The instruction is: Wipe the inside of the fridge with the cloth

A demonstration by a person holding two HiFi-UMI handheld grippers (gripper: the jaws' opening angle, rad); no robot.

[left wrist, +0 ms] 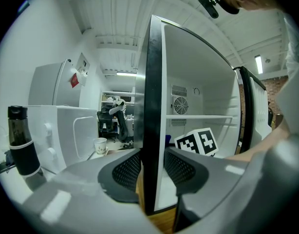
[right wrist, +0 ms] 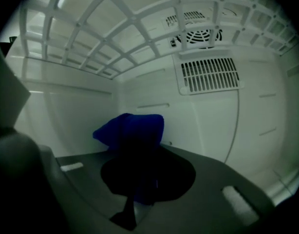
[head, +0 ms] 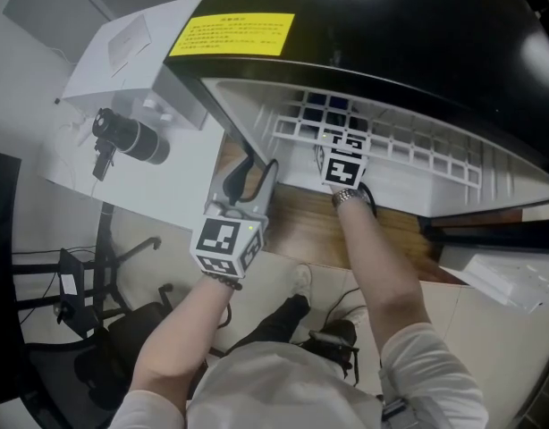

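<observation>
Blue cloth [right wrist: 132, 128] pinched in right tongs [right wrist: 137, 189] inside fridge [right wrist: 208, 111]; left tongs [left wrist: 152, 172] clamp its black edge [left wrist: 150, 106].

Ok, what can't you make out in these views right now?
- Whether the cloth rests on the floor of the fridge: right gripper view, the right tongs' own body covers its lower edge.
- The right tongs' tips: head view, hidden under the shelf grid.
- The yellow label print: head view, too small.

Robotics lab or office: a fridge [head: 391, 25] is standing among desk chairs [left wrist: 106, 123], a camera [head: 127, 137] and ceiling strip lights [left wrist: 259, 64].
</observation>
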